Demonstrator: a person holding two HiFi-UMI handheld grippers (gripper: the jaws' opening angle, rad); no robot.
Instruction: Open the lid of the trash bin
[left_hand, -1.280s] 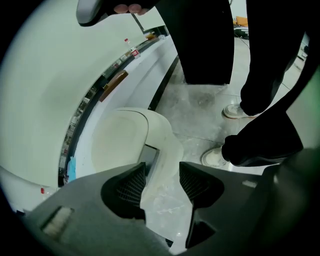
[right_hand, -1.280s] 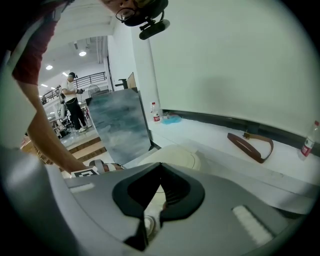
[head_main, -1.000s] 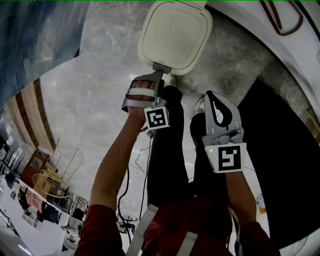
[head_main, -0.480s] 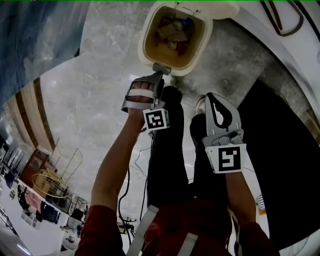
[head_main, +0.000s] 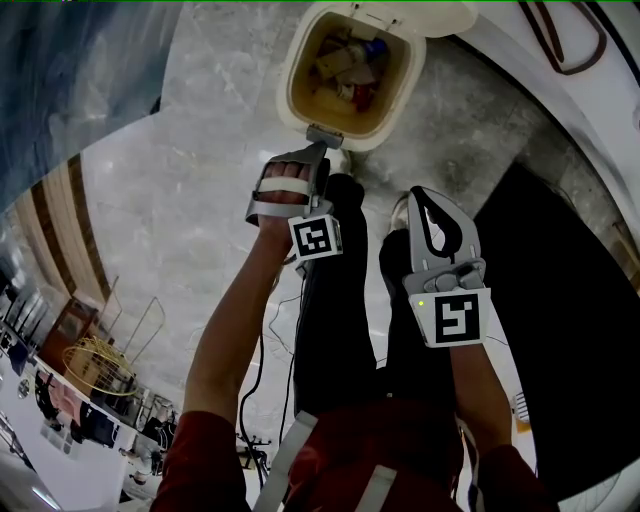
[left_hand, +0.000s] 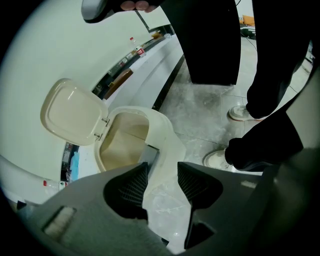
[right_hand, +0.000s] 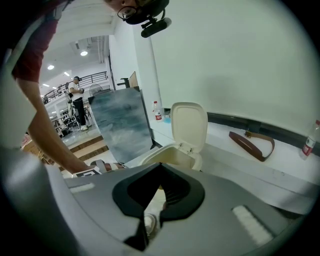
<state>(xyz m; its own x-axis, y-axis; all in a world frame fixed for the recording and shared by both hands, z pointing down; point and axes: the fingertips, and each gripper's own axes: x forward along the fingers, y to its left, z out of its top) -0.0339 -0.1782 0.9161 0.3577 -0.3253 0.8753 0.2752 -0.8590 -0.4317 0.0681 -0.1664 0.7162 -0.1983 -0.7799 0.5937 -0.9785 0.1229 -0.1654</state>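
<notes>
The cream trash bin (head_main: 288, 100) stands on the floor with its lid (head_main: 440, 18) swung up and back, and rubbish shows inside. My left gripper (head_main: 318, 152) hangs just at the grey latch button (head_main: 324, 136) on the bin's front rim. Its jaws are opening, with nothing pressed between them. In the left gripper view, the raised lid (left_hand: 70, 112), the bin's mouth (left_hand: 122, 145) and the button (left_hand: 149, 156) lie beyond the left gripper (left_hand: 162, 181). My right gripper (head_main: 418, 194) is held back over the legs, shut and empty. The right gripper view shows the right gripper (right_hand: 161, 168), the bin (right_hand: 175, 156) and the upright lid (right_hand: 190, 122).
The person's shoes (left_hand: 243, 112) stand close to the bin's front. A white curved ledge (right_hand: 280, 170) behind the bin carries a brown strap (right_hand: 252, 144) and bottles (right_hand: 157, 111). A grey-blue panel (right_hand: 120, 120) leans at the left. A black mat (head_main: 570, 300) lies at the right.
The bin's lid, shut a second ago, has sprung up and now stands open, showing the rubbish inside. Both grippers have kept their places.
</notes>
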